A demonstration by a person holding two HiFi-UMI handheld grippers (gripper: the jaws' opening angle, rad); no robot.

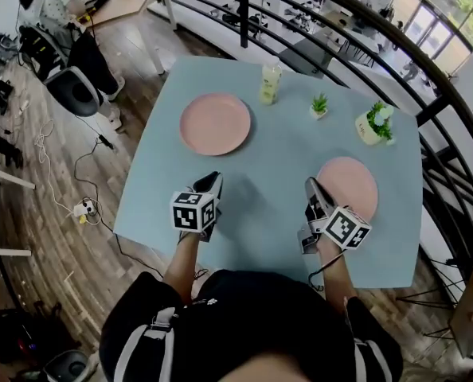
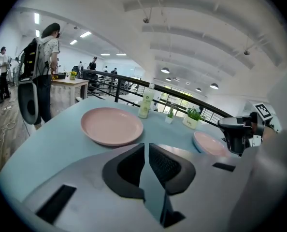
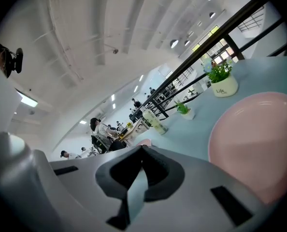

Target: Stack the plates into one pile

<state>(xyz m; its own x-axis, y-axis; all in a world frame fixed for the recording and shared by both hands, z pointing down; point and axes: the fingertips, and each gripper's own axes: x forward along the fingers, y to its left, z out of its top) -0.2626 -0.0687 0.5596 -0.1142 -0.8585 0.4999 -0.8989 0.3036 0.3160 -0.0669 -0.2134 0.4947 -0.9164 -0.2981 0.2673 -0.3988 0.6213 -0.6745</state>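
Head view: two round, shallow, matte plates are noted well apart on the pale blue table (image 1: 276, 153), the left pink plate (image 1: 215, 123) toward the far side and the right pink plate (image 1: 348, 183) near the front edge; nothing is stacked yet. A pale drink bottle (image 1: 269, 83) and a small potted plant (image 1: 319, 106) are set beyond them. The left gripper (image 1: 213, 181) is held over bare tabletop, short of its plate; the right gripper (image 1: 311, 188) is held just beside the right pink plate's rim. Left gripper view: the jaws are seen drawn all but together, nothing between them; the left pink plate (image 2: 111, 125) lies ahead, untouched. Right gripper view: the jaws are closed tip to tip and empty, the right pink plate (image 3: 259, 144) close at the right. Handling, as judged: the plates are taken to be light, stiff and smooth, likely to slide if pushed flat; a hold is best taken at the raised rim, one jaw over and one under, for which the jaws would first have to be opened
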